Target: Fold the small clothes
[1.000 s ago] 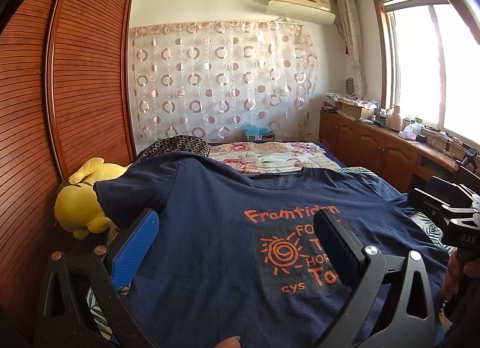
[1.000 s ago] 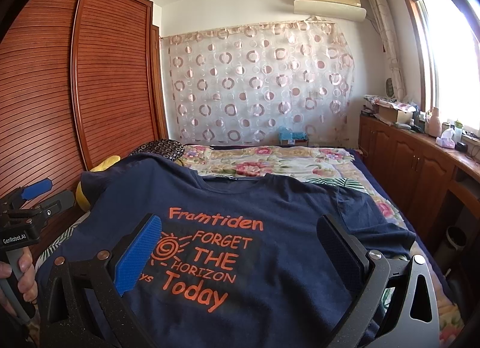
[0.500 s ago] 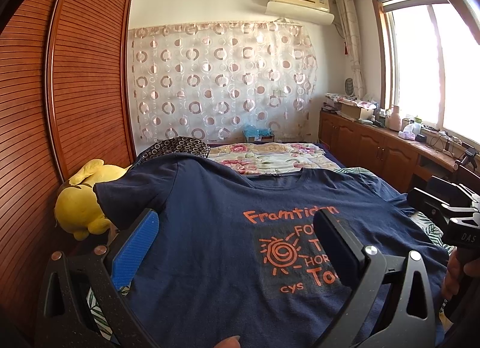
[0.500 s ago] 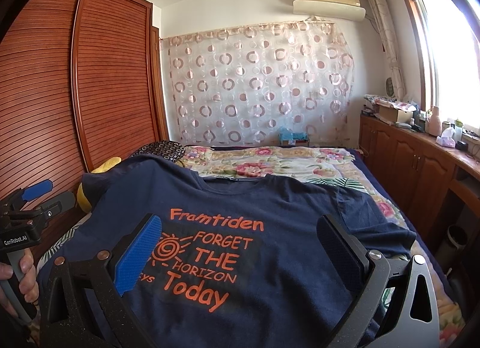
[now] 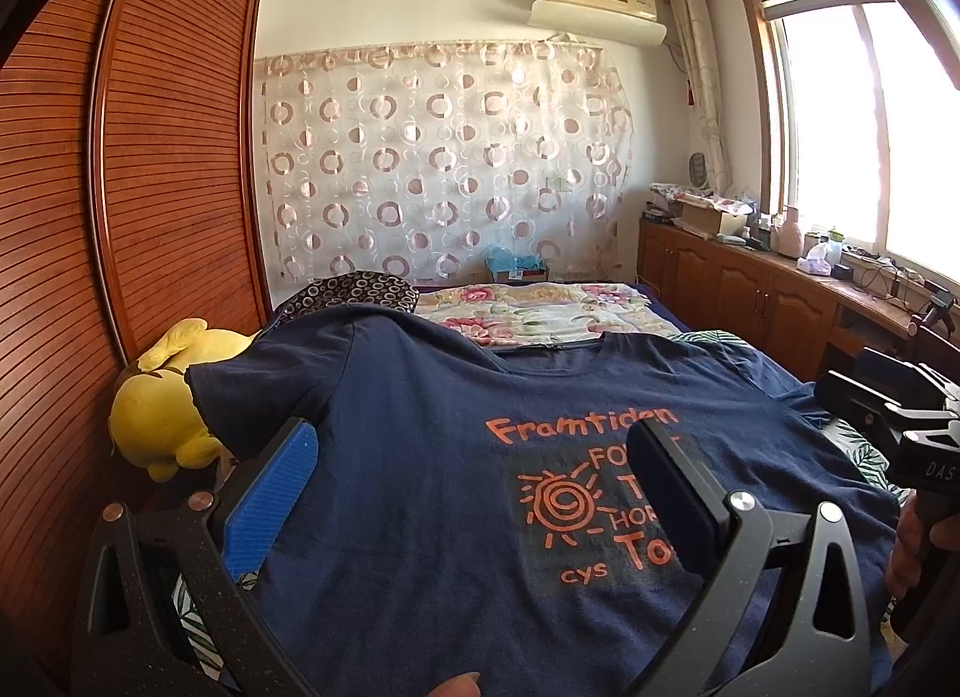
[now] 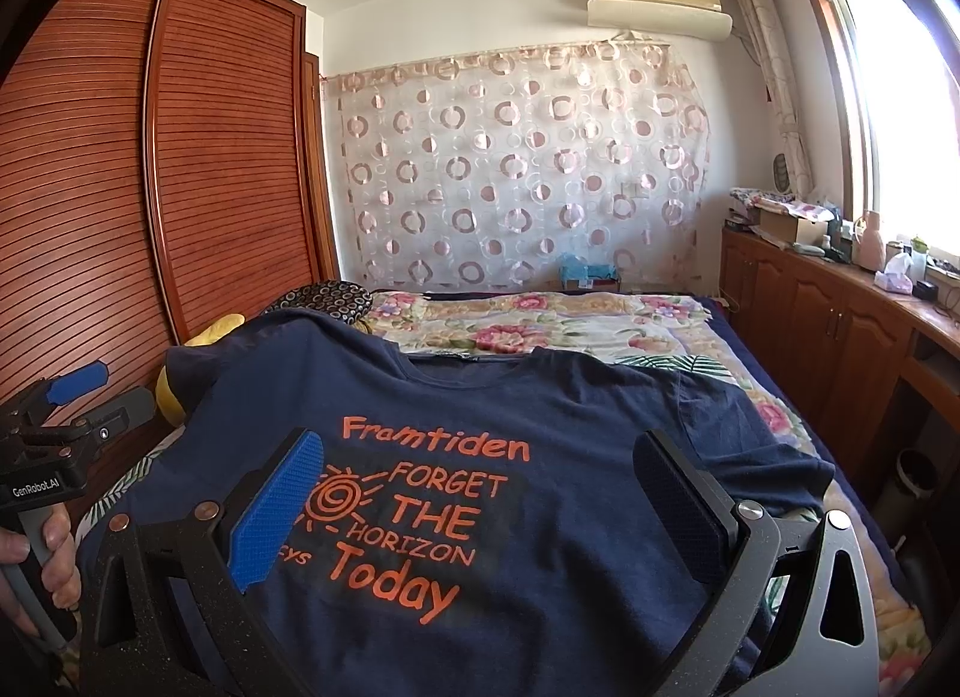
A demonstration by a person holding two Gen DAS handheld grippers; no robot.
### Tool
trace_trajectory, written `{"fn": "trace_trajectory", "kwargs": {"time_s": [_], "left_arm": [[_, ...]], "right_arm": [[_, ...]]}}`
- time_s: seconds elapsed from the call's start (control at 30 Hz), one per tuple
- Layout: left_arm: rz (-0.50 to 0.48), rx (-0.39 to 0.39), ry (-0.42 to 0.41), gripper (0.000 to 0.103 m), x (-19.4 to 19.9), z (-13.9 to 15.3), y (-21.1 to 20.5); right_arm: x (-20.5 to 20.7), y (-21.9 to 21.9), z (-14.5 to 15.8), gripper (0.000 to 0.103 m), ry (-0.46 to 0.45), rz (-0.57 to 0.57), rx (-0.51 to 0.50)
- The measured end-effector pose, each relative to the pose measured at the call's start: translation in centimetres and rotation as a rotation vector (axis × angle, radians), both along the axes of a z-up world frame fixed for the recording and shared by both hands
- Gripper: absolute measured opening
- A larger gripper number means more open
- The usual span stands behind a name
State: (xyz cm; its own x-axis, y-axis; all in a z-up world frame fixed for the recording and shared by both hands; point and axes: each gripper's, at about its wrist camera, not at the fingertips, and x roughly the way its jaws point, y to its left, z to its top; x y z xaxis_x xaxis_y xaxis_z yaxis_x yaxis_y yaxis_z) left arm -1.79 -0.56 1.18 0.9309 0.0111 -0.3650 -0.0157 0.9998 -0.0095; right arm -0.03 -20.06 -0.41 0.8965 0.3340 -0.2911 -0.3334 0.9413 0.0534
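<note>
Basically no change over the last second: tee (image 6: 540,517) lies flat, print up, on the bed (image 6: 600,331); left gripper (image 5: 474,487) and right gripper (image 6: 474,493) hover spread, empty. Folding not started.

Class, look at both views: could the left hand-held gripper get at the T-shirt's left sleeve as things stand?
Probably yes. The left hand-held gripper is open above the T-shirt, and nothing lies between it and the sleeve.
</note>
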Motion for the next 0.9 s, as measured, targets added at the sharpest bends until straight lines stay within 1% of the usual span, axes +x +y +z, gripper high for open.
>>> {"fn": "trace_trajectory", "kwargs": {"time_s": [0.9], "left_arm": [[0.000, 0.006, 0.000, 0.103, -0.06, 0.02, -0.24]], "right_arm": [[-0.32, 0.02, -0.15, 0.103, -0.003, -0.006, 0.006]]}}
